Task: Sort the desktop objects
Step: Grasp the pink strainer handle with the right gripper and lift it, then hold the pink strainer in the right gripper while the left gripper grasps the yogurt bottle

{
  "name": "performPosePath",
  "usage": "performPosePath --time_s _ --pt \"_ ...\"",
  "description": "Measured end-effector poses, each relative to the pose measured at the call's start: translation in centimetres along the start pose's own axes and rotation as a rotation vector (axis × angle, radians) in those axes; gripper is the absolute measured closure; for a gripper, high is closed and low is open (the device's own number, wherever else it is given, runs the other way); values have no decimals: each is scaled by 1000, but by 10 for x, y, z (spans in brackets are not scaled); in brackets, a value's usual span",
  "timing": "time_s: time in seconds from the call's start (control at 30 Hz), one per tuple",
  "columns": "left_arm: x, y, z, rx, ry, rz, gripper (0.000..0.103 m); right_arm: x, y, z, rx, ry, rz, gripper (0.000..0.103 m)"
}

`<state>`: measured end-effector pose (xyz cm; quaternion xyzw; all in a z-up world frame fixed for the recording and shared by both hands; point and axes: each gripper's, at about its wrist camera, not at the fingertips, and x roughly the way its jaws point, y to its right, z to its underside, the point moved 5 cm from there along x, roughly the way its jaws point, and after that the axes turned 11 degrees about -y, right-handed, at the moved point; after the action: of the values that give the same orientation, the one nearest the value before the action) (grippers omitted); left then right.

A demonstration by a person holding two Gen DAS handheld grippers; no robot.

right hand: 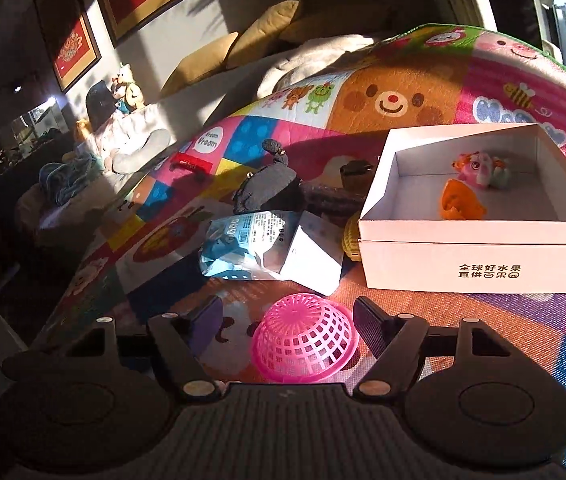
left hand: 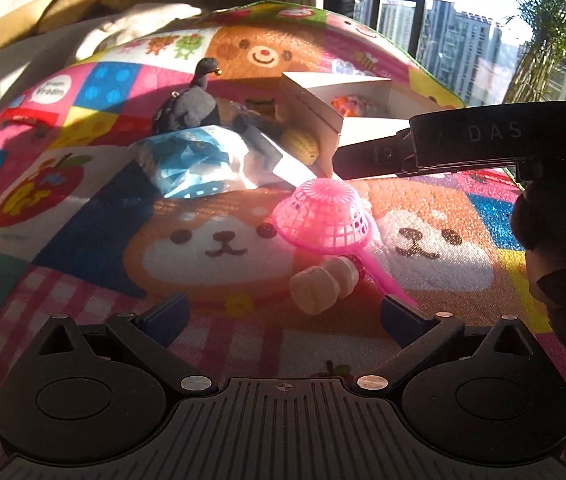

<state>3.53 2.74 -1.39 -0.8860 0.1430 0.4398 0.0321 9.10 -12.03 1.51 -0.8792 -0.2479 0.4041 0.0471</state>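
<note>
A pink mesh scoop (left hand: 325, 216) lies upside down on the cartoon mat, its handle pointing toward my left gripper (left hand: 283, 316), which is open and empty just short of a pale cream toy (left hand: 323, 284). In the right wrist view the scoop (right hand: 305, 338) sits between the open fingers of my right gripper (right hand: 287, 324), untouched. The white box (right hand: 479, 256) holds a pink toy (right hand: 479, 168) and an orange piece (right hand: 459, 200). A blue foil packet (right hand: 251, 244), a dark plush bird (right hand: 271, 188) and a yellow knitted item (right hand: 351, 240) lie left of the box.
The right gripper's body (left hand: 463, 144) reaches in from the right in the left wrist view. A sofa with yellow cushions (right hand: 219, 56) and plush toys (right hand: 127, 88) stands behind the mat. Windows (left hand: 443, 32) are at the far right.
</note>
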Motion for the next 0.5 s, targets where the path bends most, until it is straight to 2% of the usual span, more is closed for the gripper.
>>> performPosePath --time_s 0.17,0.27,0.4,0.5 --pt "-3 5 3 0 -3 5 0 41 4 3 -39 -101 58 28" --pt "-5 8 7 3 -14 2 0 51 -1 12 -85 -111 101 30" --pt "-3 13 9 2 -32 2 0 35 9 18 -44 -81 110 31" --pt "0 21 7 5 -36 13 0 7 26 29 -17 -53 164 31"
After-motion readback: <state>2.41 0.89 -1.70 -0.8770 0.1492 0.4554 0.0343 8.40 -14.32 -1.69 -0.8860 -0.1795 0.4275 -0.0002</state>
